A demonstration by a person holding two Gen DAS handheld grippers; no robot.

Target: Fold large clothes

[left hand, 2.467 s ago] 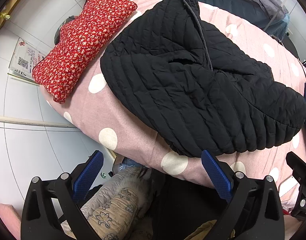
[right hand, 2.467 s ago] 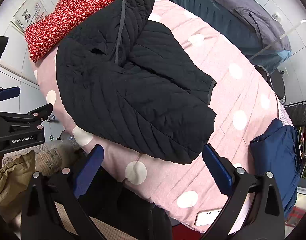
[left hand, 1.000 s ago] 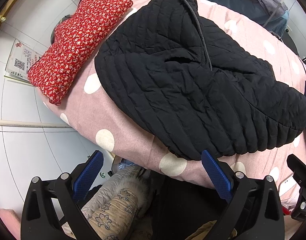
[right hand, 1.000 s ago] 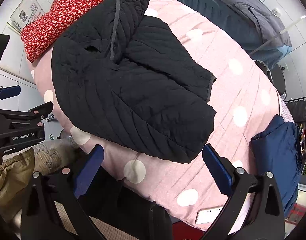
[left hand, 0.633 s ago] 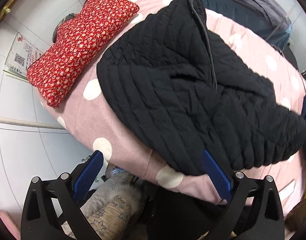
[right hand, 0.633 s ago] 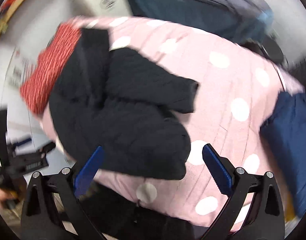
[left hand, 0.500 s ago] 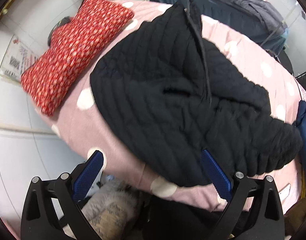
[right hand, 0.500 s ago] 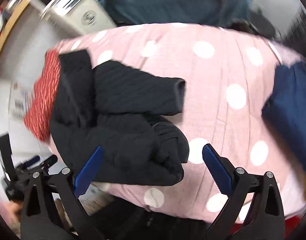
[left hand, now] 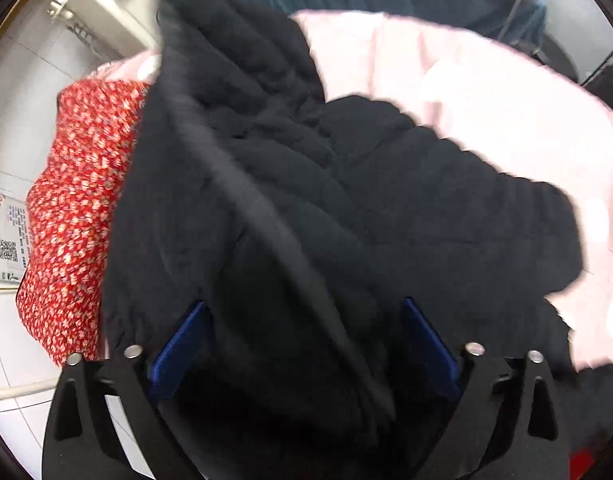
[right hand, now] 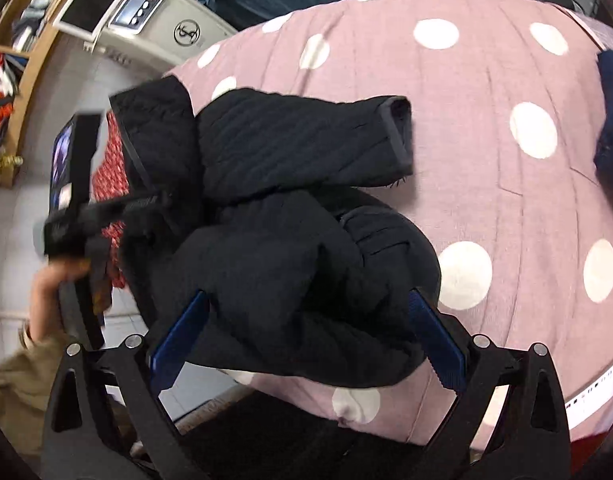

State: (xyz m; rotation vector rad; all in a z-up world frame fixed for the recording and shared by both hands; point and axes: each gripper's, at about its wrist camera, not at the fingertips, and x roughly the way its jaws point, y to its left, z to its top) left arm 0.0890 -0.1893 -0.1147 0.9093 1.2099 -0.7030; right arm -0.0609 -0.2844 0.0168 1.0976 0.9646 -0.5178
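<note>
Black quilted padded jacket (right hand: 290, 216) lies bunched at near-left corner of pink white-dotted bed cover (right hand: 486, 184), one sleeve (right hand: 306, 140) stretched toward bed middle, hem overhanging near edge. Step in hand, by my reading: taking hold for fold. Left gripper (left hand: 302, 344) jaws wide, closing, jacket fabric between, pads not pressing. Right gripper (right hand: 306, 336) likewise over hem bulge. Next: pinch hem edges, lift and spread flat. Red floral cushion (left hand: 74, 208) beside jacket at left edge.
</note>
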